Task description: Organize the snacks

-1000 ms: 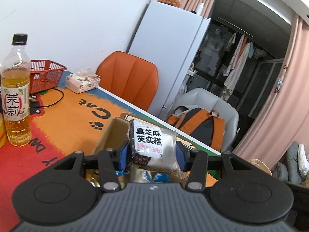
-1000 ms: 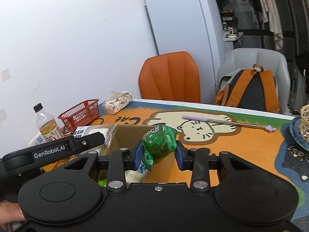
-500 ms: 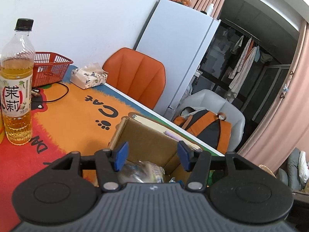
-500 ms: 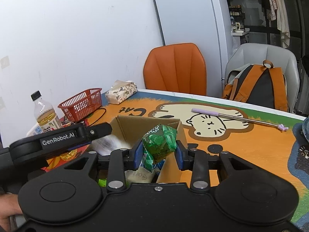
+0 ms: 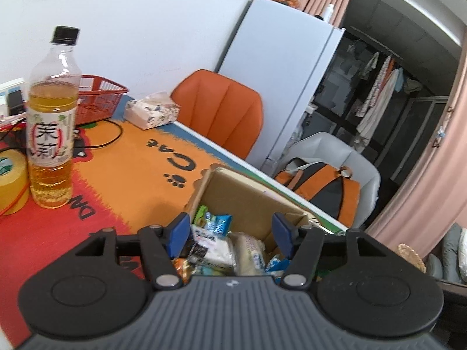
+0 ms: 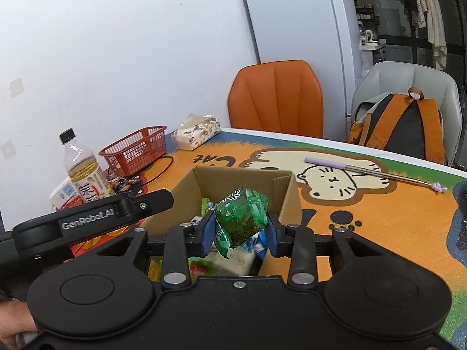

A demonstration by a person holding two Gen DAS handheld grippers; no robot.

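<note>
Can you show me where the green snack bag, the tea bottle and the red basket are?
green snack bag (image 6: 240,218): right wrist view, middle of the crinkly wrapper between the gripper's blue pads.
tea bottle (image 5: 52,128): left wrist view, on its white label.
red basket (image 6: 135,150): right wrist view, on its mesh side wall.

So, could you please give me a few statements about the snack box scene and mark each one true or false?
1. The right gripper has a green snack packet between its jaws. True; the jaws are opening.
2. The left gripper holds a black-and-white packet. False; nothing sits between its opening jaws.
3. The cardboard box is empty. False; several snack packets lie inside.
4. The tea bottle stands upright with its black cap on. True.
5. The red basket sits on the orange chair. False; it rests on the table near the tissue pack.
</note>
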